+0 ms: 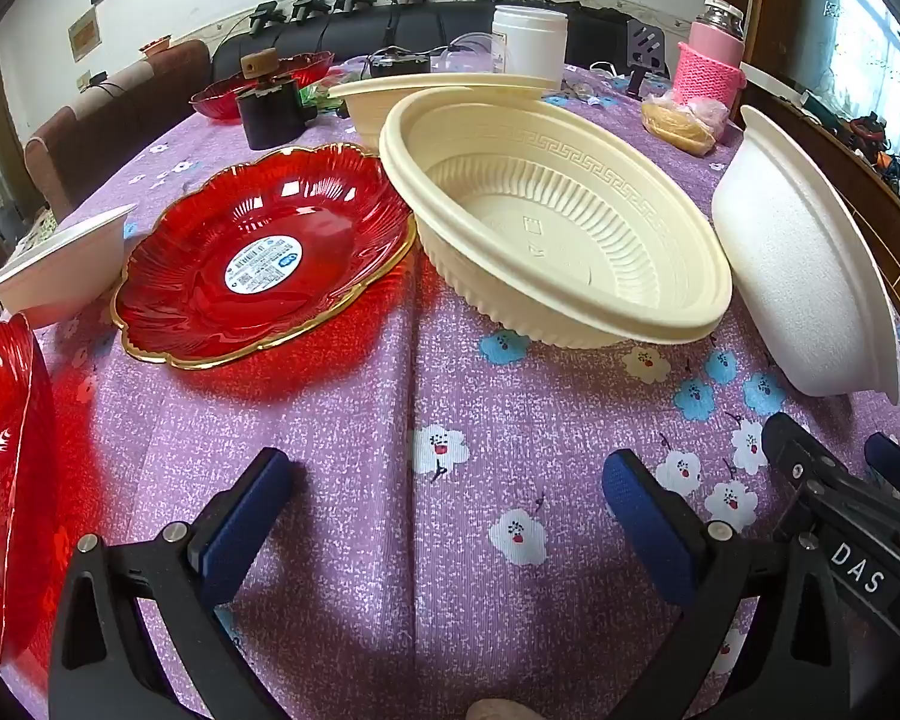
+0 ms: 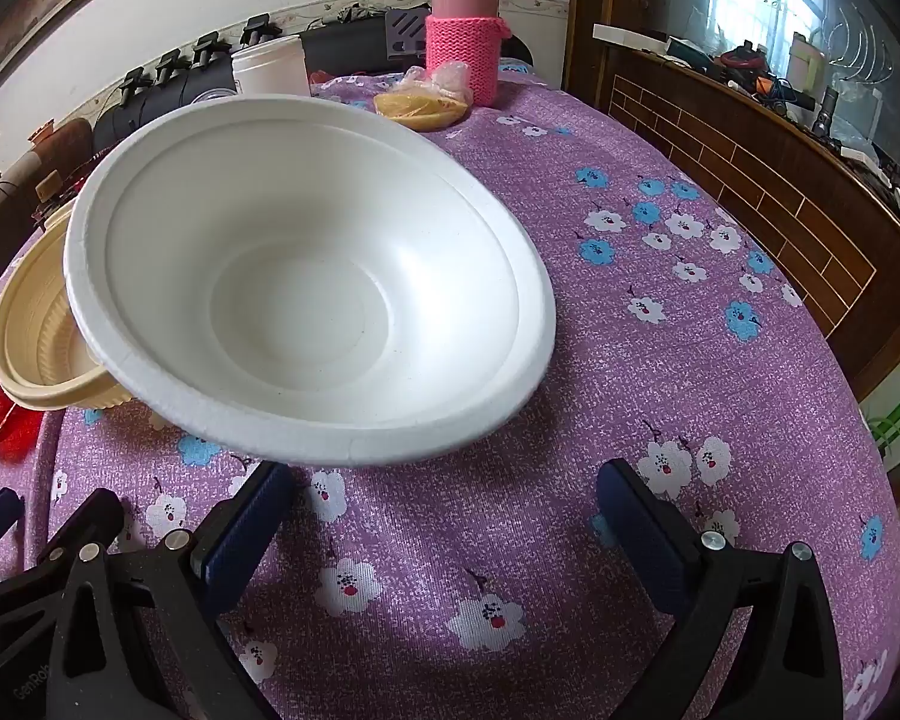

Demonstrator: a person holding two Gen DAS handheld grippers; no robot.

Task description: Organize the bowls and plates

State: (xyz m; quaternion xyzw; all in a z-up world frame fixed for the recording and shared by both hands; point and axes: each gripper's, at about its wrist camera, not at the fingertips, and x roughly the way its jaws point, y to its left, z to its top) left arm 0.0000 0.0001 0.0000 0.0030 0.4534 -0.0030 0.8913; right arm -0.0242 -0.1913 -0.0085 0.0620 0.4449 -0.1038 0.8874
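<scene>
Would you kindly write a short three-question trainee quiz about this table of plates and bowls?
1. True or false: the left gripper holds a plate.
2. Which dish lies directly ahead of the right gripper? A) white foam bowl B) red plate C) pink flask
3. Fill in: the cream bowl sits between the red plate and the ____ bowl.

Key: 1 false, both grippers are open and empty; 2 A; 3 white foam.
</scene>
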